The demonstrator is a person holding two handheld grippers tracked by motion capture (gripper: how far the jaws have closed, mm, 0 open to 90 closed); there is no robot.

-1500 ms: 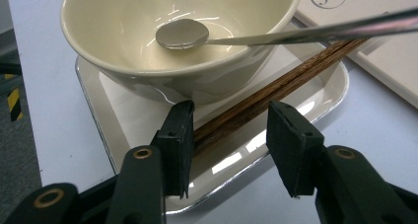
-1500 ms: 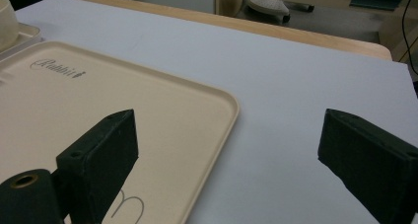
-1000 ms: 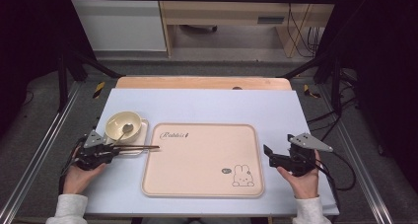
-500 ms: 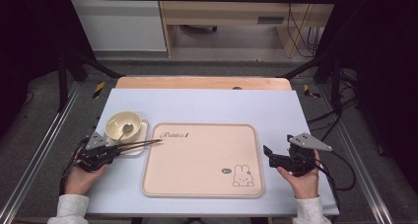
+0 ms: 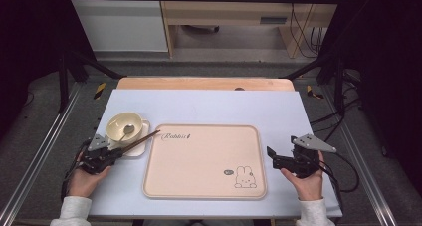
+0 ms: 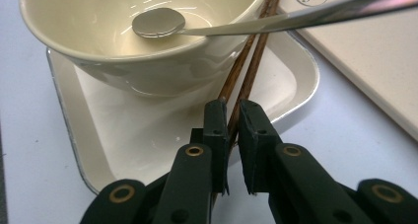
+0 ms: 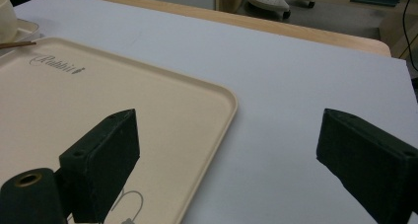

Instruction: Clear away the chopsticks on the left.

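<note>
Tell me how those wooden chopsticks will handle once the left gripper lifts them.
The chopsticks look thin, stiff and light. With two round sticks side by side between the left gripper pads, one may roll or slip loose. Their far ends overhang the tray, so they will probably droop or splay when lifted.

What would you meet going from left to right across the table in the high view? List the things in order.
Left gripper → bowl → tray → right gripper
</note>
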